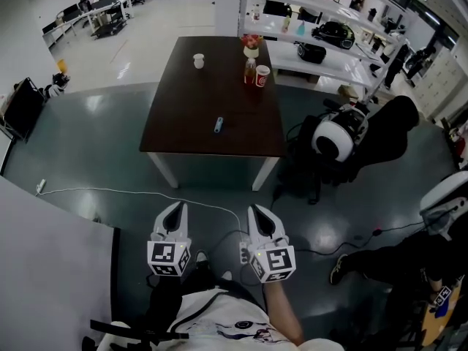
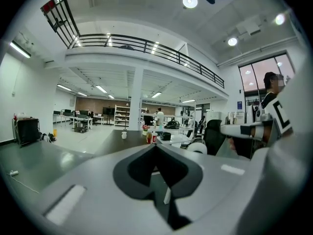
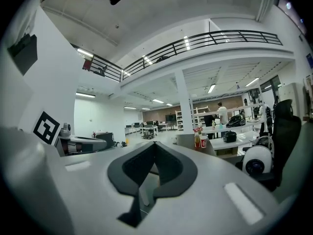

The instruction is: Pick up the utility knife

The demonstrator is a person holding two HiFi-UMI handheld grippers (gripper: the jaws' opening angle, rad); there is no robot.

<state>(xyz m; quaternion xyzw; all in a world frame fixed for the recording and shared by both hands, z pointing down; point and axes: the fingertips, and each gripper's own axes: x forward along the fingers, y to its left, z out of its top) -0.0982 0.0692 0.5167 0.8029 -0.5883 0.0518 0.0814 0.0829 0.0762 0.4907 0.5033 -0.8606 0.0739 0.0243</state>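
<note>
The utility knife (image 1: 218, 125), small and blue, lies near the front middle of a dark brown table (image 1: 190, 115), far ahead of both grippers. My left gripper (image 1: 178, 208) and right gripper (image 1: 257, 211) hang side by side low over the floor, well short of the table. Both point toward it, with jaws together and nothing between them. In the left gripper view the left gripper (image 2: 155, 145) has its tips meeting, with the table (image 2: 117, 140) far beyond. The right gripper (image 3: 155, 143) is shut in its own view too. The knife is too small to see in either gripper view.
On the table's far end stand a white cup (image 1: 198, 61), a bottle (image 1: 250, 72), a red cup (image 1: 262, 75) and a flower pot (image 1: 251, 44). A black chair with a white helmet (image 1: 336, 137) sits right of the table. A cable (image 1: 131, 191) crosses the floor; a white partition (image 1: 51, 269) stands at left.
</note>
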